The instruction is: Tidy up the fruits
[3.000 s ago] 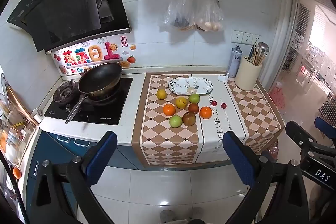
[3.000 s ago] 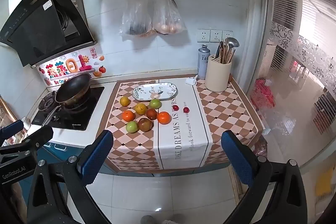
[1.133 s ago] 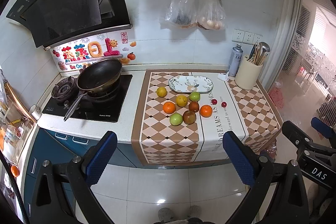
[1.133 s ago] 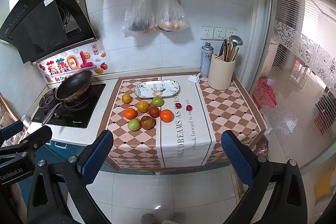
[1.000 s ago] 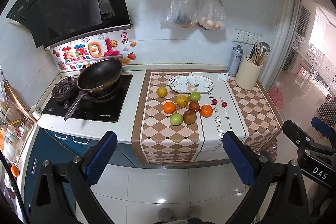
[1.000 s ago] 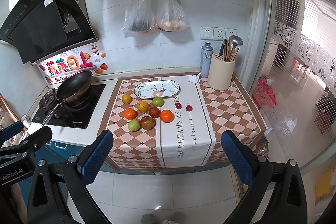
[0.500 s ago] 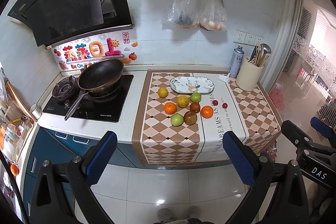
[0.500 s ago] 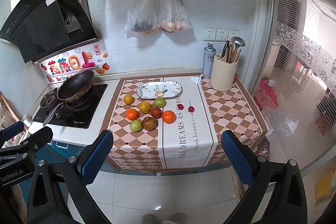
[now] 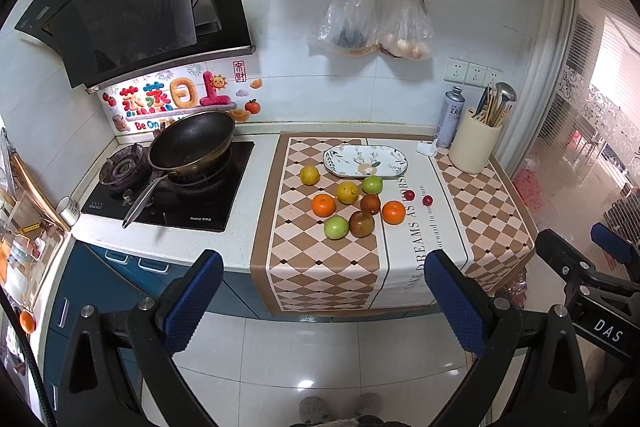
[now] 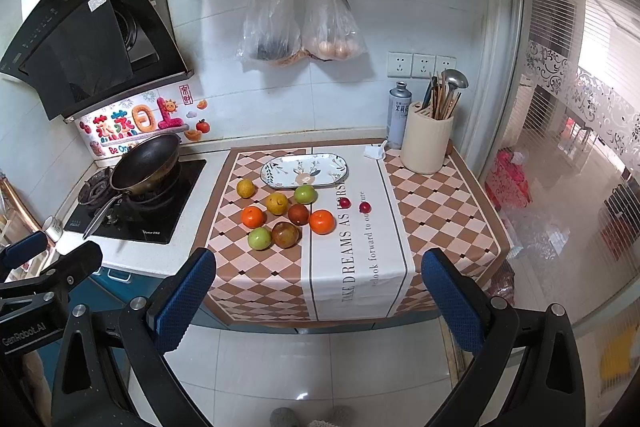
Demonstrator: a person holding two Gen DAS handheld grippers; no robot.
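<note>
Several fruits lie loose on the checkered cloth [image 9: 320, 267]: two oranges [image 9: 323, 205], two green apples [image 9: 336, 227], yellow fruits [image 9: 347, 192], brown fruits [image 9: 361, 223] and two small red fruits [image 9: 427, 200]. An empty patterned oval plate [image 9: 365, 160] sits behind them; it also shows in the right wrist view [image 10: 304, 169]. My left gripper [image 9: 324, 295] is open and empty, well in front of the counter above the floor. My right gripper [image 10: 318, 295] is open and empty, likewise short of the counter edge.
A black pan [image 9: 192, 147] sits on the hob at left. A utensil holder [image 9: 474, 147] and a spray can [image 9: 450, 115] stand at the back right. Bags [image 9: 372, 23] and red scissors hang on the wall. A range hood [image 9: 132, 3] juts out at upper left.
Both grippers have drifted slightly closer to the counter and a little to the left; the fruits and plate have not moved. Both stay open.
</note>
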